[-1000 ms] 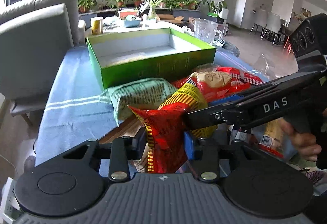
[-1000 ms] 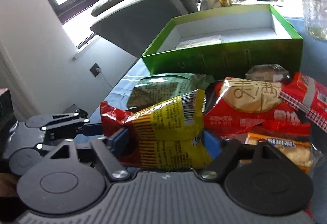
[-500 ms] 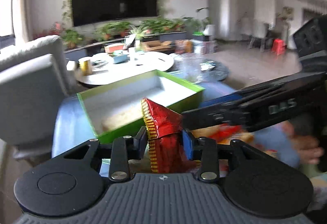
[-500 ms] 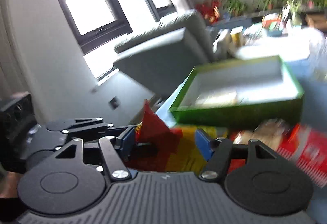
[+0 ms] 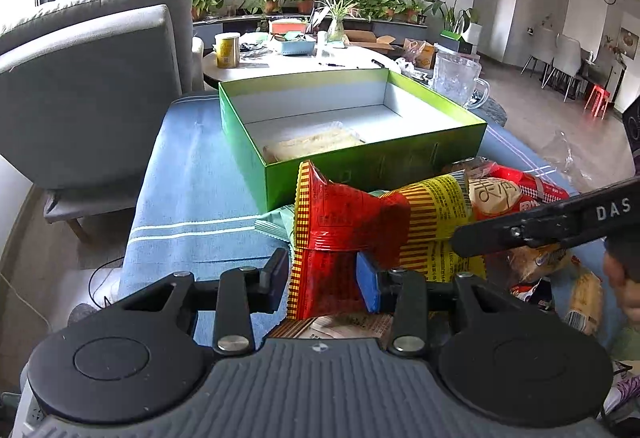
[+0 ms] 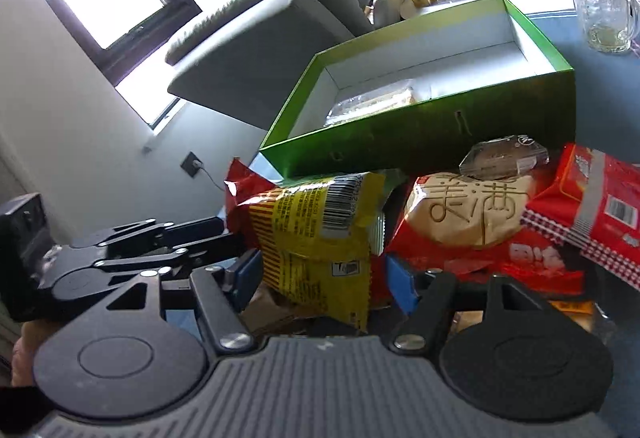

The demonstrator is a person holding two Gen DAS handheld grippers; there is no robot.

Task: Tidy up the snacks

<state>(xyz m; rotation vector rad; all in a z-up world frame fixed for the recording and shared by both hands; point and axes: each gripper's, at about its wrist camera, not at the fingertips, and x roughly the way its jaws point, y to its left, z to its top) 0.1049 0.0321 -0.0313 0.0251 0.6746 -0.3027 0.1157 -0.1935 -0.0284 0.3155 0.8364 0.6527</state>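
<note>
Left wrist view: the left gripper (image 5: 324,274) clamps the red end of a red-and-yellow snack bag (image 5: 384,226). At 3 o'clock, the right gripper (image 6: 324,274) has the bag's yellow end between its pads; its jaws have just been opening, and whether they press is unclear. At 12 o'clock stands an open green box (image 5: 360,162) holding one clear-wrapped snack (image 5: 316,144). Red packets (image 6: 472,222) crowd against the bag at 2 o'clock. A glass jug (image 5: 456,82) stands beyond the box on the blue cloth (image 5: 192,198).
</note>
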